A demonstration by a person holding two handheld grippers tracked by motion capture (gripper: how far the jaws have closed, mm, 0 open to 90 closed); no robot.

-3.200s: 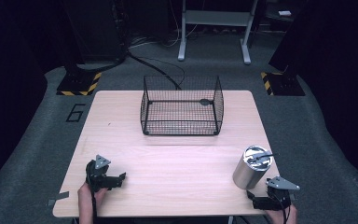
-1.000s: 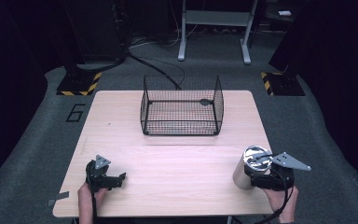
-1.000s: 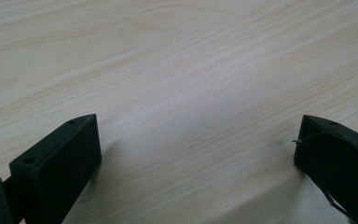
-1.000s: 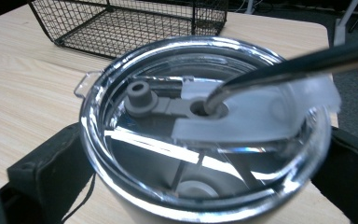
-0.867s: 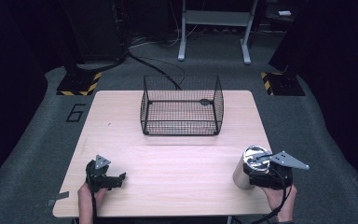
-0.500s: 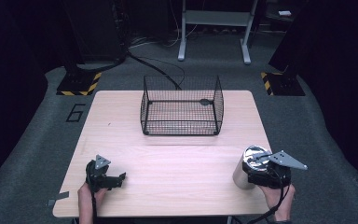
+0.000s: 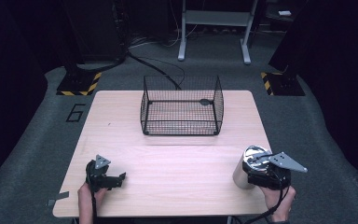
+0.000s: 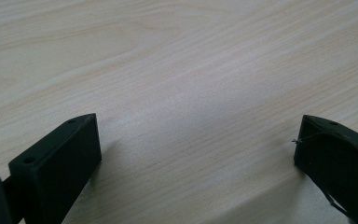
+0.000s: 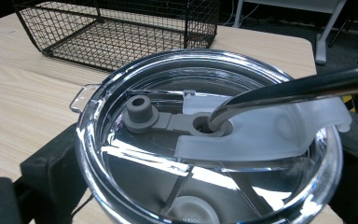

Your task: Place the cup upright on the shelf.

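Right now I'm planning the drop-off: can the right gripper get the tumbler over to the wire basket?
Probably yes. The right gripper has its jaws around the tumbler, and bare table lies between it and the open-topped wire basket.

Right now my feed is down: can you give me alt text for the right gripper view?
A steel tumbler with a clear lid and metal straw sits between the right gripper's black jaws. A black wire basket stands behind it on the wooden table.

Glossy steel tumbler (image 7: 245, 169), matt wood table (image 7: 177, 158)
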